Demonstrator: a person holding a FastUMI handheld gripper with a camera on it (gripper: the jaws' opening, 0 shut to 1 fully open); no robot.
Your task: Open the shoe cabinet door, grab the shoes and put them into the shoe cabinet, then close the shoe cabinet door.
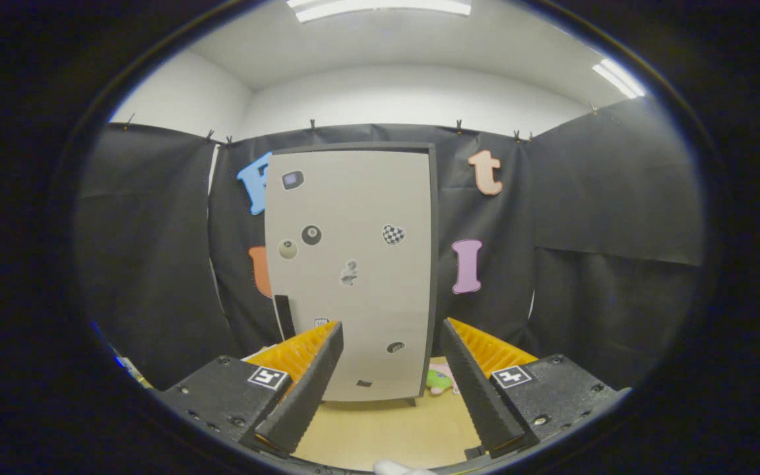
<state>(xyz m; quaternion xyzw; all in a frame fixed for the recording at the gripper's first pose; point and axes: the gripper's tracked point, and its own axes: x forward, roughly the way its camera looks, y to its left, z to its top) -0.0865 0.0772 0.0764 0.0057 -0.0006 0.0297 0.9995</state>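
Note:
A tall shoe cabinet (353, 264) with a pale grey door stands upright on the wooden floor, straight ahead and well beyond my fingers. Its door is closed, carries several small stickers, and has a dark handle (284, 315) low on its left edge. My gripper (393, 330) is open, its two black toothed fingers (311, 376) spread wide with nothing between them, and the cabinet's lower part shows in the gap. A small pink and green shoe (441, 378) lies on the floor by the cabinet's right foot, partly hidden behind my right finger.
Black cloth walls close the booth behind and on both sides of the cabinet. The light wooden floor (380, 429) stretches from my fingers to the cabinet's base. Something white (393, 468) pokes in just under the fingers.

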